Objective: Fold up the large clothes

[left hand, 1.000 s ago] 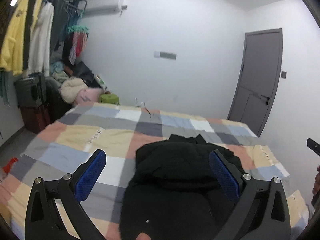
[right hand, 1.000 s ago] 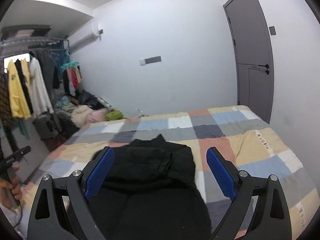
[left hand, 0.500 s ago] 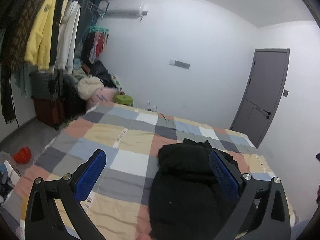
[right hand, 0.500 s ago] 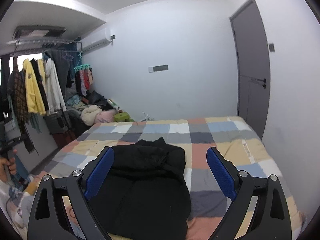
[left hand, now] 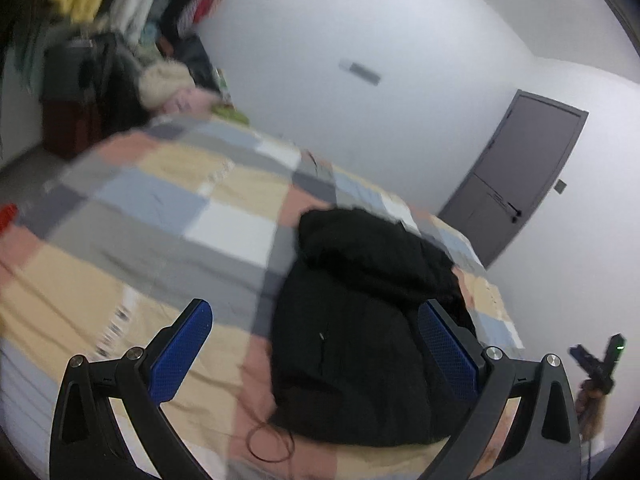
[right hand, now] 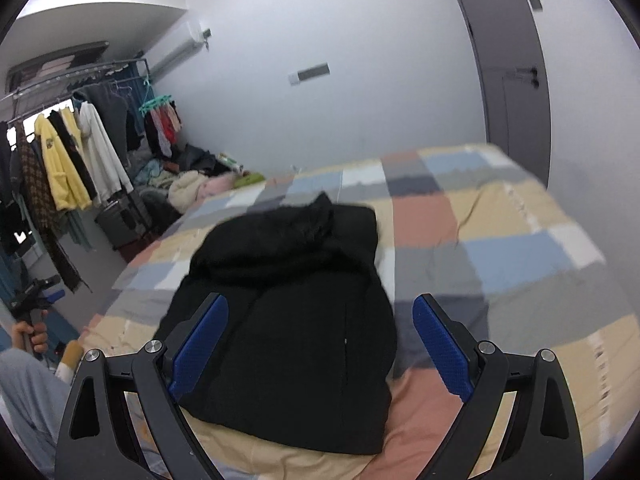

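On the bed (right hand: 500,240), the black jacket (right hand: 288,300) lies lengthwise ahead of you. Your right claw (right hand: 320,344) is nearer; both it and the left claw (left hand: 316,348) are spread, holding nothing.

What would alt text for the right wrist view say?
A black jacket lies folded on a bed with a checked blanket, seen between the open fingers of the right gripper, which holds nothing. A crowded clothes rack lines the left wall; a grey door stands at right.
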Demonstrator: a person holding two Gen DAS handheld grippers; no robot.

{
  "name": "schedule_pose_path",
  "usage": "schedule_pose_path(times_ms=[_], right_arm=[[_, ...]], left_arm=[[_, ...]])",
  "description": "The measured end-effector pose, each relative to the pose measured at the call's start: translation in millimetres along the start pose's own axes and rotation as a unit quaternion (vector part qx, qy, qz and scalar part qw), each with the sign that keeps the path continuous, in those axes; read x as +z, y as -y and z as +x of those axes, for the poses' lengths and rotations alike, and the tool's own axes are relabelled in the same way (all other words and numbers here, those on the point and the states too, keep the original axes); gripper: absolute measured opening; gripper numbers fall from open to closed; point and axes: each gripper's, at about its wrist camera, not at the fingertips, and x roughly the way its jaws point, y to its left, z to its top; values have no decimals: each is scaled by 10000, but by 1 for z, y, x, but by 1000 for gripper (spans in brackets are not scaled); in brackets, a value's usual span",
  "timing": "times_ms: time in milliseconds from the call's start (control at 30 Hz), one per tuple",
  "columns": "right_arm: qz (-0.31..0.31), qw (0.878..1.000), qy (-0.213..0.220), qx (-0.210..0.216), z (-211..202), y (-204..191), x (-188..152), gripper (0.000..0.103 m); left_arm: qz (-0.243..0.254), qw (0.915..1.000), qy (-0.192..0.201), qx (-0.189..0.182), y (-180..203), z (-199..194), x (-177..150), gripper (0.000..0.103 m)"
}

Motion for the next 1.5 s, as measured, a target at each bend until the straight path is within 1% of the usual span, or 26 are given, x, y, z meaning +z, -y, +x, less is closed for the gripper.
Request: schedule_pose_path(times_ms=[133,267,333,467,567,633,667,733,800,833,900,933,967,1000,1033,1067,1133,1167,1267,1300,1333,1400,1433,1467,1500], right_arm=[[426,9986,-265,180,33,21,-31,92],[657,9953,-681,199,65,35,-62,82],[783,9924,-923,202,84,41,-77,80],[1187,9842,-1291,226,116,58,-103,80],[1347,9785,-1551,163,135,68,-119,80],[1488,9746,-1665,166,147,73,-127,80],[1545,9731,-1704,159,151,76,-132,80],[1615,9702,-1805,48,162,81,-142,80],[1734,9649,-1972,-38,171,86,-150,80],[1860,9619,-2005,38,173,90,-152,80],[2060,9574,-2020,136,175,94,-155,80],[2117,9563,-2009,172,175,95,-156,80],[2184,9548,-2001,231,174,97,-156,80],[2281,9522,-1994,393,172,97,-155,80],[2360,9497,-1967,613,169,96,-153,80],[2379,9488,-1946,736,168,94,-151,80],[2308,9509,-1847,922,160,85,-143,81],[2242,9528,-1769,1031,154,81,-139,81],[2148,9552,-1618,1234,145,80,-132,80],[2202,9537,-1564,1319,142,82,-132,81],[2277,9515,-1550,1370,143,81,-134,81],[2329,9490,-1620,1377,146,82,-139,81],[2280,9496,-1699,1318,148,82,-143,81],[2248,9499,-1758,1274,150,81,-144,81],[2217,9495,-1852,1223,152,79,-148,81]], left_arm=[[-203,9988,-327,-307,-16,42,-32,102],[-423,9949,-677,-614,-30,84,-60,102],[-584,9918,-842,-762,-40,105,-76,102],[-900,9844,-1092,-1046,-59,139,-101,102],[-1210,9757,-1291,-1294,-76,164,-117,101],[-1351,9700,-1409,-1451,-81,177,-125,101],[-1397,9676,-1459,-1514,-82,182,-128,99],[-1497,9611,-1609,-1672,-83,195,-134,98],[-1502,9583,-1773,-1667,-81,208,-139,98],[-1502,9568,-1859,-1657,-80,214,-142,98],[-1581,9494,-2056,-1769,-76,225,-148,98],[-1579,9478,-2099,-1805,-73,227,-148,98],[-1531,9483,-2100,-1820,-69,227,-147,98],[-1476,9481,-2084,-1896,-65,226,-145,98],[-1495,9459,-2062,-2011,-64,224,-143,98],[-1547,9429,-2036,-2135,-63,221,-141,98],[-1652,9341,-1943,-2500,-62,213,-135,98],[-1646,9326,-1914,-2579,-61,209,-132,98],[-1456,9409,-2101,-2224,-58,212,-128,98],[-1449,9418,-2179,-2112,-58,216,-129,98],[-1416,9444,-2256,-1927,-58,221,-130,98],[-1307,9491,-2343,-1651,-57,228,-134,98],[-1283,9501,-2395,-1534,-56,233,-137,98],[-1301,9494,-2439,-1493,-56,237,-140,98],[-1372,9465,-2489,-1528,-56,241,-144,98]])
